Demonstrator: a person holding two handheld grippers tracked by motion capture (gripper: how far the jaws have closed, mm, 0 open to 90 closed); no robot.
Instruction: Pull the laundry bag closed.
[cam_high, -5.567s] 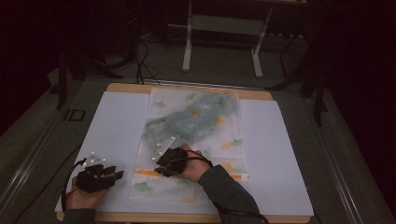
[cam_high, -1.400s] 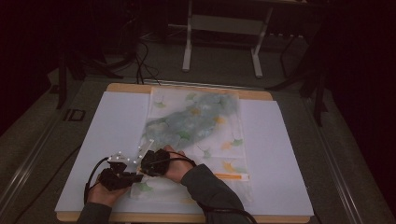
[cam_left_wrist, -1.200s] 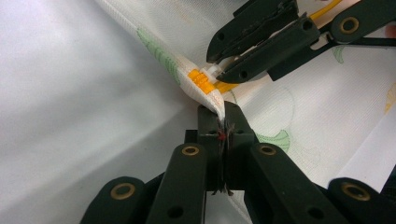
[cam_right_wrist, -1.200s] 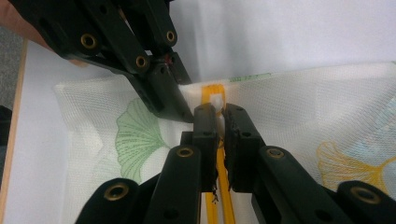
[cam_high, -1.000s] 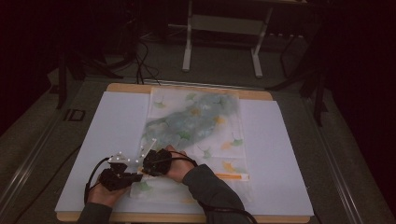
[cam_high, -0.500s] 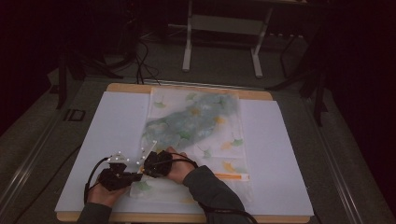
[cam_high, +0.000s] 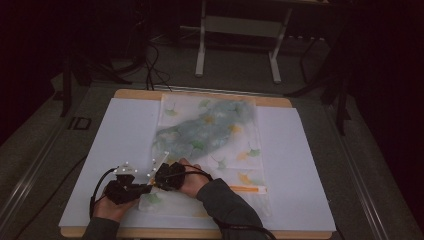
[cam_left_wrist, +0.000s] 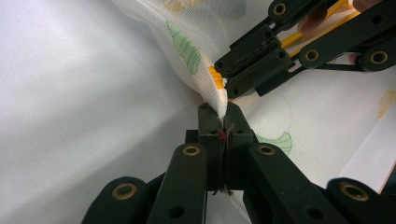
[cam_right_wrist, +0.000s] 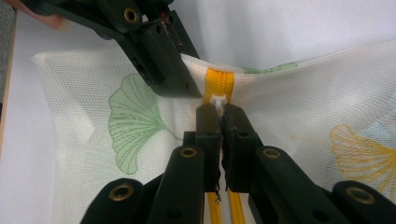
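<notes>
Your left gripper pinches the bag edge beside the zipper; your right gripper clamps its pull; bare table lies left.

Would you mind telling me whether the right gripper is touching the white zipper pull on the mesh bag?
Touching: in the right gripper view, the right gripper has its jaws pinched on the white zipper pull at the yellow zipper of the mesh bag.

No readable text, label, brand, number or sign appears on anything here.
</notes>
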